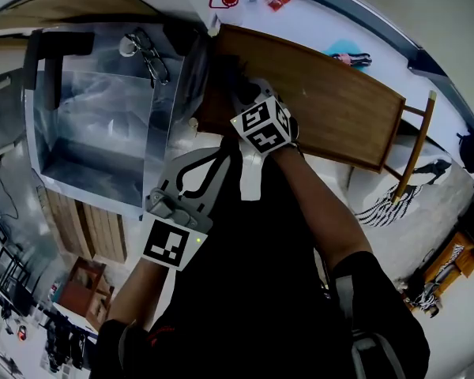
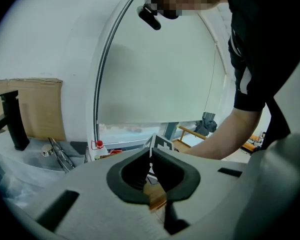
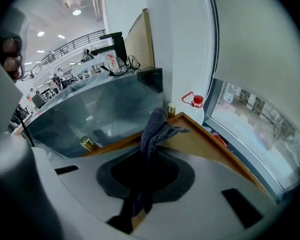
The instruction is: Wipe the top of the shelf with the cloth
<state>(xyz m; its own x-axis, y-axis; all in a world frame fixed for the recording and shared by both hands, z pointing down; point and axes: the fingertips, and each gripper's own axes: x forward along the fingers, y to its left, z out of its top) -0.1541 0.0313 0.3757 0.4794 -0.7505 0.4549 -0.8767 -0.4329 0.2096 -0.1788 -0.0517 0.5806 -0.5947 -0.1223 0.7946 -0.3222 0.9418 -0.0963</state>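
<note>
The right gripper (image 3: 149, 158) pinches the grey cloth (image 3: 157, 126) over the left end of the wooden shelf (image 3: 202, 143). Whether cloth meets wood is unclear, and in the head view the gripper's cube hides most of it. The left gripper (image 2: 151, 156) is pressed together, empty, nearer. Left of the shelf stands a film-wrapped case (image 1: 95, 125); a white wall lies beyond.

Bright room, white wall (image 2: 155, 74).
Window (image 3: 250, 119) low along it; ceiling lights (image 3: 76, 12) over a railed gallery; wooden chair (image 1: 415, 147) nearby.
</note>
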